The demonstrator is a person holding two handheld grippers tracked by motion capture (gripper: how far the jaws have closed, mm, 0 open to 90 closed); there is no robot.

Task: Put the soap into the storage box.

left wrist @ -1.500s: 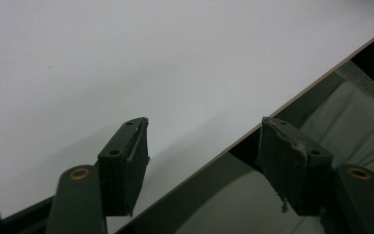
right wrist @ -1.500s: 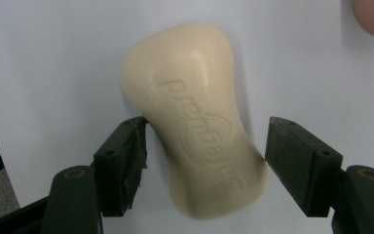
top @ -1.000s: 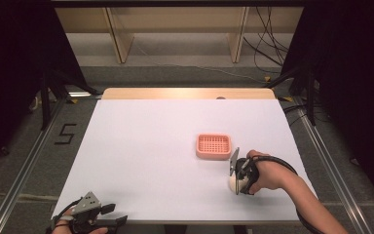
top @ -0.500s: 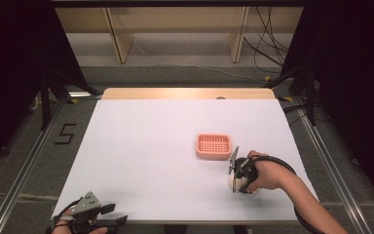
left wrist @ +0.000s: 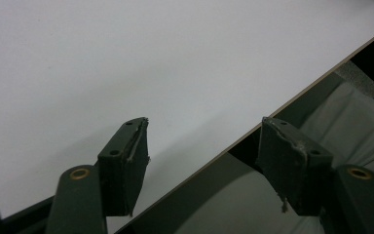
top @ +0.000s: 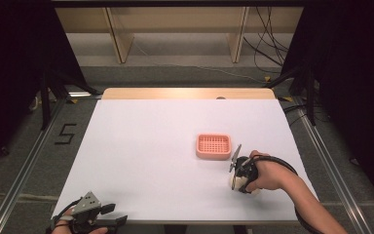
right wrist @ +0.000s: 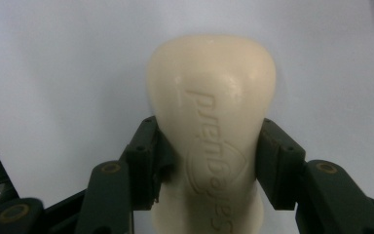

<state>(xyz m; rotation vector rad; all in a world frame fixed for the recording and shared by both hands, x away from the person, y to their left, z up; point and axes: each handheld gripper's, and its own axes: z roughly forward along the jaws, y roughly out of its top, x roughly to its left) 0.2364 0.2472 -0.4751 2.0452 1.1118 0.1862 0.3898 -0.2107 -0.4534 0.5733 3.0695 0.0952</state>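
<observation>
A cream bar of soap (right wrist: 212, 131) sits clamped between the two black jaws of the right gripper (right wrist: 209, 165), which have just been closing on it; in the right gripper view the pads press against the bar's narrowed middle from both sides, and raised lettering runs along its top face. The rounded far end of the bar sticks out past the jaws over the white tabletop (top: 146, 146). In the high view the right gripper (top: 237, 178) lies low over the table near its right edge and toward the near side, held by the person's right hand (top: 265, 175), with the pale soap (top: 234, 182) showing just at its tip. A pink soap dish (top: 214, 146) with a gridded floor rests on the table just beyond and slightly left of that gripper, near it but apart from the bar. The left gripper (top: 104, 219) is at the near left corner of the tabletop, its grey three-cornered plate facing up. In the left gripper view its jaws stand well apart with nothing between them, one over the white surface and the other past the table's edge (left wrist: 253, 139), which crosses the view at a slant.
</observation>
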